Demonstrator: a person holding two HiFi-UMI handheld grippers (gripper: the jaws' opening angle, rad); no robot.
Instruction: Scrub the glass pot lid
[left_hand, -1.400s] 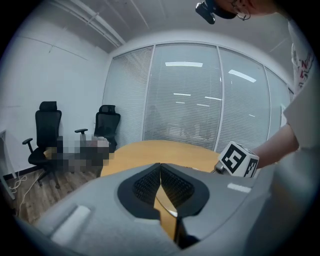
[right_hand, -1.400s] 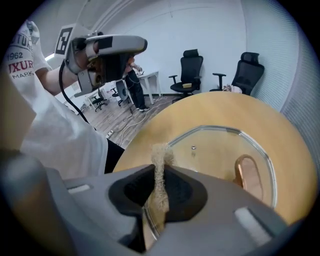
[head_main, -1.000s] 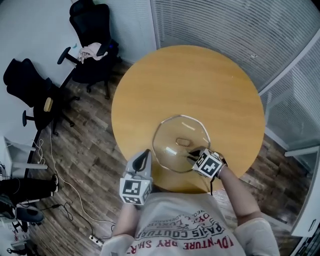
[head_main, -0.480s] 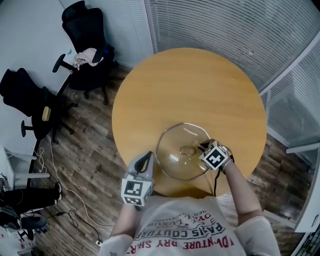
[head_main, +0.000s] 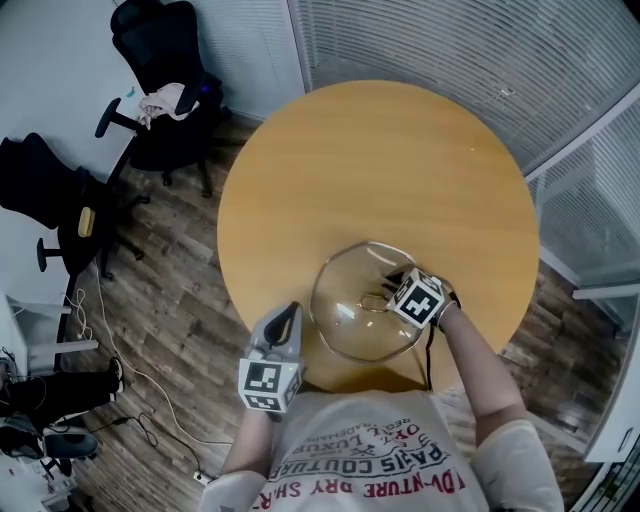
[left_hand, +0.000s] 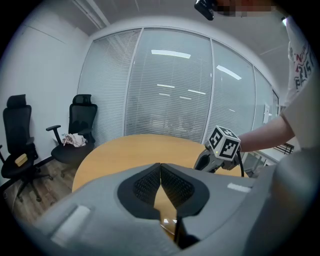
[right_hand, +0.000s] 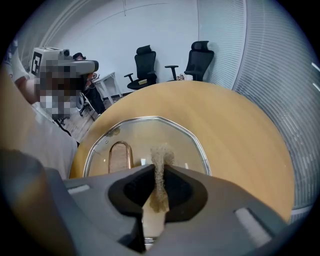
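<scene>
The glass pot lid (head_main: 352, 322) lies flat on the round wooden table (head_main: 380, 160) near its front edge. Its metal rim (right_hand: 195, 142) and bronze handle (right_hand: 120, 155) show in the right gripper view. My right gripper (head_main: 390, 290) is over the lid's right half beside the handle, shut on a tan scrub pad (right_hand: 160, 172) that sticks out past the jaws onto the glass. My left gripper (head_main: 291, 312) hovers just off the lid's left rim, its jaws (left_hand: 160, 167) shut with nothing between them. The right gripper's marker cube (left_hand: 223, 143) shows in the left gripper view.
Two black office chairs (head_main: 160, 50) (head_main: 40, 190) stand on the wooden floor at the far left, one with cloth on its seat. Glass walls with blinds (head_main: 450, 50) run behind and to the right of the table. Cables lie on the floor (head_main: 130, 400).
My right gripper with the scrub pad has shifted across the lid, away from the front rim and toward the handle. My left gripper has stayed beside the lid's left rim.
</scene>
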